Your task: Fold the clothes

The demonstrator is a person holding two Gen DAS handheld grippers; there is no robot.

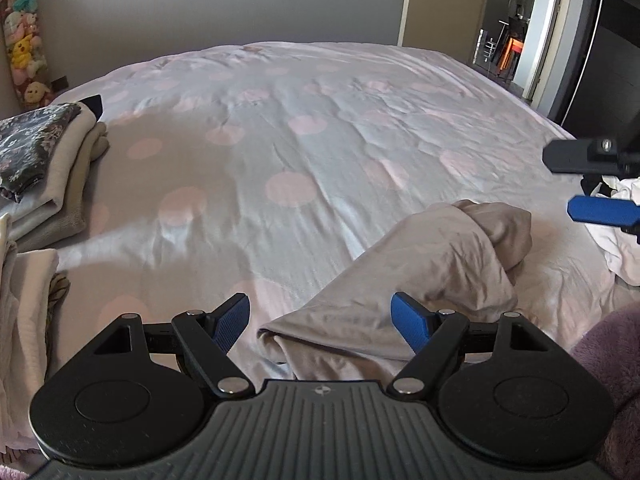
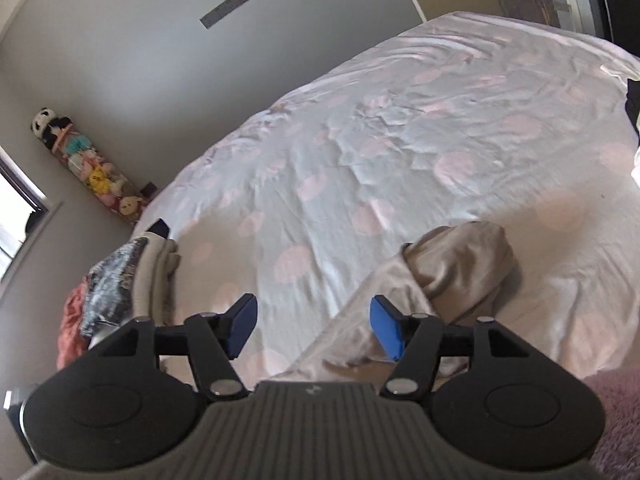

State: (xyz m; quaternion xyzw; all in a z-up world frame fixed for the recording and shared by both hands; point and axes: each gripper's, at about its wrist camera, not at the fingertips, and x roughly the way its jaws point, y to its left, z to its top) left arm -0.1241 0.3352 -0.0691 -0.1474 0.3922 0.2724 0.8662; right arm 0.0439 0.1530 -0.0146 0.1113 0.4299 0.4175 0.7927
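A beige garment (image 1: 432,276) lies crumpled on the bed, its near end folded over and its far end bunched up; it also shows in the right wrist view (image 2: 440,276). My left gripper (image 1: 320,322) is open and empty, hovering just above the garment's near edge. My right gripper (image 2: 314,328) is open and empty, above the garment's left edge; its fingertips (image 1: 600,210) show at the right edge of the left wrist view, beyond the bunched end.
The bed has a pale sheet with pink dots (image 1: 304,128). A stack of folded clothes (image 1: 44,168) sits at the left edge, also in the right wrist view (image 2: 128,280). White and dark clothes (image 1: 616,248) lie at the right. A purple fuzzy fabric (image 1: 608,368) is at near right. A plush-toy column (image 1: 24,40) stands by the wall.
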